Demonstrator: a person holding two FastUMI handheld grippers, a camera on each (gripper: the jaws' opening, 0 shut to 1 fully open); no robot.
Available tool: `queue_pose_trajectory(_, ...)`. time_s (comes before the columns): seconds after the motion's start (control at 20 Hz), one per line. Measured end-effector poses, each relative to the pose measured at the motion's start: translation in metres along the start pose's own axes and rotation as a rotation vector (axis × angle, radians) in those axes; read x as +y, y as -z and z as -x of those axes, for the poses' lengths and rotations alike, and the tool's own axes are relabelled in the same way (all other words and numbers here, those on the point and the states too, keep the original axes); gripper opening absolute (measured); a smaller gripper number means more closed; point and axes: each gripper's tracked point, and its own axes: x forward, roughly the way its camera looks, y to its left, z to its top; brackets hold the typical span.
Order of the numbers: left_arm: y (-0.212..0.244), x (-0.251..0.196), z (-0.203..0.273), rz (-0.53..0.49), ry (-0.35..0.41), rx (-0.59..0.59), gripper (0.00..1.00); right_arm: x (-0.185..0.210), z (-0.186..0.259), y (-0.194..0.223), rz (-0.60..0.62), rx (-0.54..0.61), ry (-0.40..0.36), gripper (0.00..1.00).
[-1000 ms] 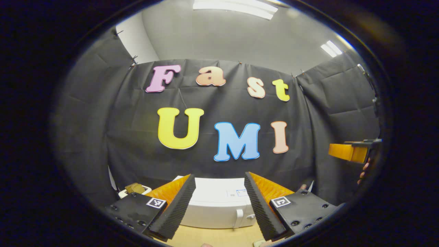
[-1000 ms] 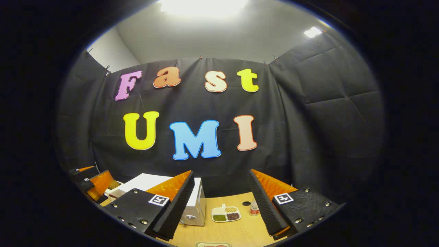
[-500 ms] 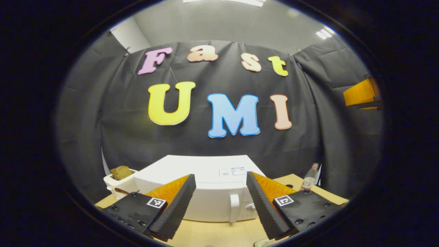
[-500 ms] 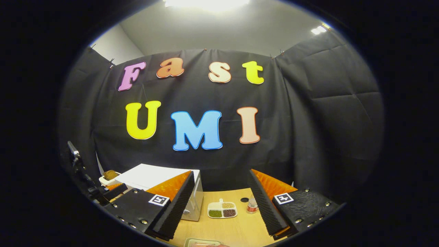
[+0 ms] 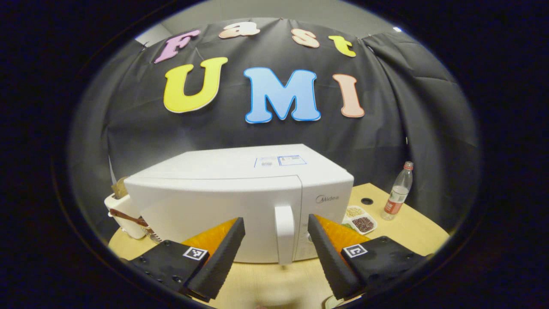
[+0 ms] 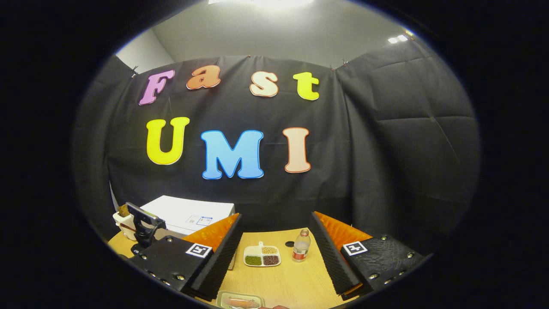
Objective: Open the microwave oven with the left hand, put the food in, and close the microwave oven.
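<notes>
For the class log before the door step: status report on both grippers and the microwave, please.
Left gripper open, handle between its fingers, not gripped. Right gripper open, empty, above the table. Microwave door shut. Nothing in the way.

White microwave (image 5: 223, 197), tan wooden table (image 5: 411, 227), bottle (image 5: 397, 192) with red label.

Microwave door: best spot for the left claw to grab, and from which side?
Take the vertical handle at the microwave door's right edge, head-on from the front. It is a narrow upright bar already lined up between the open left claw's fingers, so closing across its width should suit.
</notes>
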Motion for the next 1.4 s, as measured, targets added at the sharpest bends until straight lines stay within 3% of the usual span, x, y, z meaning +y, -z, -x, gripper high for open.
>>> queue_pose_trajectory(0.25, 0.028, 0.003, -0.025, -0.016, -0.023, 0.063, 0.99, -0.006, -0.004, 0.000, -0.018, 0.006, 0.017, 0.95)
queue_pose_trajectory(0.3, 0.030, 0.002, -0.025, -0.020, -0.026, 0.065, 0.93, -0.006, -0.005, 0.000, -0.017, 0.006, 0.019, 0.95)
queue_pose_trajectory(0.35, 0.032, 0.003, -0.026, -0.036, -0.035, 0.069, 0.96, -0.006, -0.006, 0.000, -0.020, 0.008, 0.017, 0.95)
queue_pose_trajectory(0.45, 0.038, -0.002, -0.029, -0.019, -0.004, 0.095, 0.81, -0.004, -0.009, 0.001, -0.028, 0.013, 0.010, 0.95)
queue_pose_trajectory(0.55, 0.037, -0.015, -0.027, -0.020, 0.027, 0.103, 0.54, -0.001, -0.012, 0.002, -0.027, 0.016, 0.001, 0.95)
queue_pose_trajectory(0.65, 0.039, -0.013, -0.027, -0.024, 0.022, 0.122, 0.33, 0.002, -0.014, 0.003, -0.026, 0.021, -0.008, 0.95)
queue_pose_trajectory(0.8, 0.039, -0.015, -0.025, 0.041, 0.059, 0.152, 0.18, 0.005, -0.013, 0.002, -0.023, 0.014, -0.020, 0.95)
queue_pose_trajectory(0.85, 0.039, -0.015, -0.026, 0.039, 0.068, 0.157, 0.19, 0.005, -0.014, 0.003, -0.023, 0.016, -0.024, 0.95)
queue_pose_trajectory(0.95, 0.046, -0.016, -0.034, 0.055, 0.091, 0.172, 0.13, 0.005, -0.014, 0.006, -0.030, 0.024, -0.032, 0.95)
queue_pose_trajectory(1.25, 0.065, 0.003, 0.067, 0.076, 0.131, 0.178, 0.10, 0.015, -0.017, 0.018, -0.080, 0.044, -0.073, 0.95)
queue_pose_trajectory(1.4, 0.074, 0.015, 0.098, 0.010, 0.180, 0.175, 0.10, 0.029, -0.016, 0.026, -0.096, 0.060, -0.115, 0.95)
